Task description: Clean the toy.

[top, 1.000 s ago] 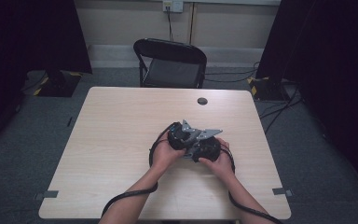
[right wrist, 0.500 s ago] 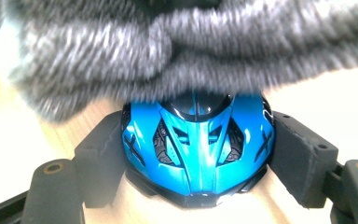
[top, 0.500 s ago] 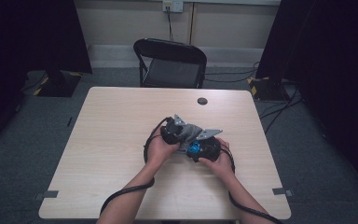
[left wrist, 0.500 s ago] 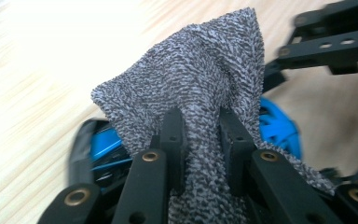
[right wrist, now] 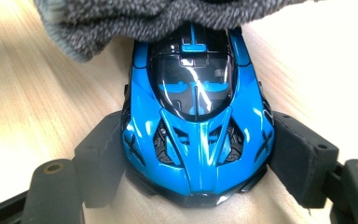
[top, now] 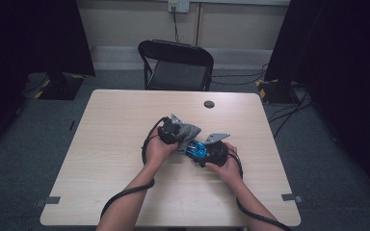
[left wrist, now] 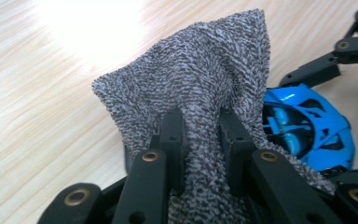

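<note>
A blue and black toy car (right wrist: 198, 126) sits between the pads of my right gripper (right wrist: 198, 161), which press on both its sides; it also shows as a blue spot in the high view, toy car (top: 197, 150), and beside the cloth in the left gripper view, toy car (left wrist: 307, 130). A grey knitted cloth (left wrist: 200, 79) is pinched between the jaws of my left gripper (left wrist: 200, 140). The cloth (right wrist: 158, 16) lies over the far end of the car. Both grippers meet at the table's middle: left gripper (top: 171, 132), right gripper (top: 214, 153).
The light wooden table (top: 115, 125) has a small dark round disc (top: 209, 104) near its far edge. A black folding chair (top: 176, 65) stands behind the table. Cables trail from both grippers off the near edge.
My left gripper has drawn the cloth to the left and away from me, baring the blue car. The right gripper with the car has kept still.
</note>
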Motion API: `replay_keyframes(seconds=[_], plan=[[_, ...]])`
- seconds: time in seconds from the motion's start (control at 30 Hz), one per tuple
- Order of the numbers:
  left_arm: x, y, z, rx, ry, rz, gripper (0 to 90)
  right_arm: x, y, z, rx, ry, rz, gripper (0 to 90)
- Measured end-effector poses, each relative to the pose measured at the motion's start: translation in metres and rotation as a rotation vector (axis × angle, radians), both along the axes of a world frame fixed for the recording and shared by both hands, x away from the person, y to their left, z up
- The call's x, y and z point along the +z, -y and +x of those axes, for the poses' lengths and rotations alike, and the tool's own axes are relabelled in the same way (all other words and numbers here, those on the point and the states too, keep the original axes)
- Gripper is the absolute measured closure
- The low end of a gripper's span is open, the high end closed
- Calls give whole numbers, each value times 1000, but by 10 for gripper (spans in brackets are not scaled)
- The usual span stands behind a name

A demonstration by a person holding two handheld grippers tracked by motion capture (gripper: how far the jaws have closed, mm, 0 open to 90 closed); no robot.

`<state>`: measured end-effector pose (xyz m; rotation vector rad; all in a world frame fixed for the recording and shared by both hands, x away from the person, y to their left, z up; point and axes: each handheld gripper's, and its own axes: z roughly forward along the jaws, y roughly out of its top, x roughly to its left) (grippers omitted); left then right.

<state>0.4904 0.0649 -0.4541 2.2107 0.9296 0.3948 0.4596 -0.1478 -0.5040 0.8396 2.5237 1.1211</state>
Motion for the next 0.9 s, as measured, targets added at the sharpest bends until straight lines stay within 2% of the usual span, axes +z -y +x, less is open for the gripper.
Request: replay_keyframes(seconds=[0.07, 0.2, 0.33, 0.73, 0.9], plan=[[1, -2, 1, 4, 10, 12, 747, 0, 0, 0, 0, 0, 0, 254], [1, -4, 3, 26, 8, 8, 747, 0, 0, 0, 0, 0, 0, 254], [3, -6, 5, 32, 4, 21, 747, 0, 0, 0, 0, 0, 0, 254], [4, -18, 10, 65, -12, -3, 748, 0, 0, 0, 0, 0, 0, 254], [5, -20, 11, 71, -7, 18, 749, 0, 0, 0, 0, 0, 0, 255]])
